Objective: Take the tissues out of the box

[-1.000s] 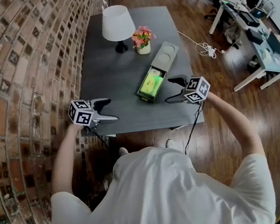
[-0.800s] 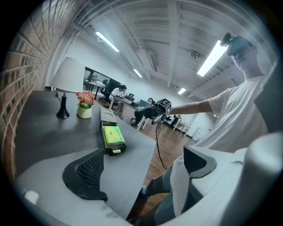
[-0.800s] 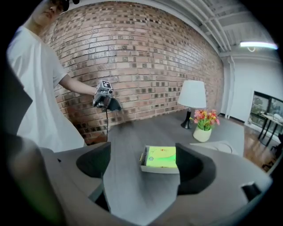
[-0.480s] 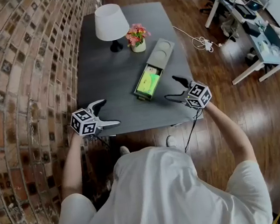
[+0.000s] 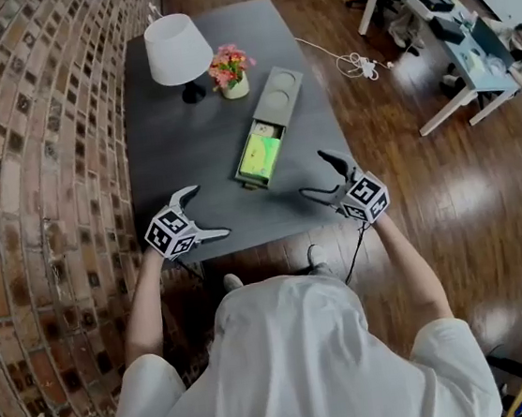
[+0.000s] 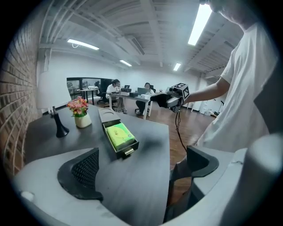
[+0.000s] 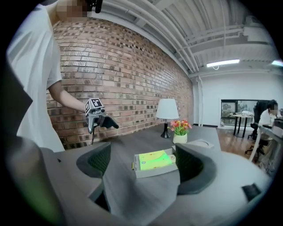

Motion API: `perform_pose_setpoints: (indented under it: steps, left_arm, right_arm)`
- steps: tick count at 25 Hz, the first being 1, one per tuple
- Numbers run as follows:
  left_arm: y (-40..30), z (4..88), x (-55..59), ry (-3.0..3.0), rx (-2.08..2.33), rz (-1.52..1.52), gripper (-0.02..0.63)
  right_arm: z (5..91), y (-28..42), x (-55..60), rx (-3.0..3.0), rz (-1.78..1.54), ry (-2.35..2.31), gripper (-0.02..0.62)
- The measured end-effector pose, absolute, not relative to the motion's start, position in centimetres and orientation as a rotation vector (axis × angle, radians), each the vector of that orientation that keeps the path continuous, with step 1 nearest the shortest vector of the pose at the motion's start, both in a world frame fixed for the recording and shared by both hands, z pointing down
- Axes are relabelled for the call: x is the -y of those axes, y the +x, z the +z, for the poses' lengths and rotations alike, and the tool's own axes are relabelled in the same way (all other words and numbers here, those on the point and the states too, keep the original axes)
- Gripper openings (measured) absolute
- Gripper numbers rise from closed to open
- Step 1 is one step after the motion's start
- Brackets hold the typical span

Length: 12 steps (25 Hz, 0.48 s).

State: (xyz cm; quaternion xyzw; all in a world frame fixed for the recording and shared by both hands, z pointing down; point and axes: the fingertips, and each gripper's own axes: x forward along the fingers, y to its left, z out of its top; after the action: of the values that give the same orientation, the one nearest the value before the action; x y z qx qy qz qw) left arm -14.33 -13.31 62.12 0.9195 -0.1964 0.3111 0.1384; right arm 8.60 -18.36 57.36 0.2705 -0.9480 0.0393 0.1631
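Note:
A long grey box point(image 5: 273, 112) lies slantwise on the dark table point(image 5: 178, 147), its drawer pulled out toward me. In the drawer lies a green tissue pack point(image 5: 259, 154) point(image 6: 119, 134) point(image 7: 154, 160). My left gripper point(image 5: 207, 211) point(image 6: 141, 165) hovers at the table's front left edge, well short of the box. Its jaws are opening and stand wide, with nothing between them. My right gripper point(image 5: 313, 174) point(image 7: 143, 163) is open near the front right edge. It points at the drawer's end without touching it.
A white lamp point(image 5: 171, 53) and a small pot of flowers point(image 5: 230, 70) stand behind the box. A brick wall point(image 5: 35, 136) runs along the left. On the wooden floor to the right lie a white cable point(image 5: 357, 64) and office desks point(image 5: 447, 29).
The left gripper's jaws have spread from partly closed to wide. Both grippers have stayed near the table's front edge while the head view swung, shifting the table up and left in the picture.

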Motion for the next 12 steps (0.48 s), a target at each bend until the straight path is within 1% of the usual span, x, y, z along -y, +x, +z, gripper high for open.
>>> perform_pose_setpoints:
  steps: [4, 12]
  left_arm:
    - [-12.6, 63.3, 14.8, 2.699, 0.484, 1.053, 0.601]
    - [-10.6, 66.2, 18.0, 2.784, 0.149, 1.656, 0.601]
  right_arm:
    - [58.0, 9.8, 17.2, 2.672, 0.117, 0.861, 0.466]
    - [58.1, 11.2, 15.4, 2.697, 0.22, 1.061, 0.466]
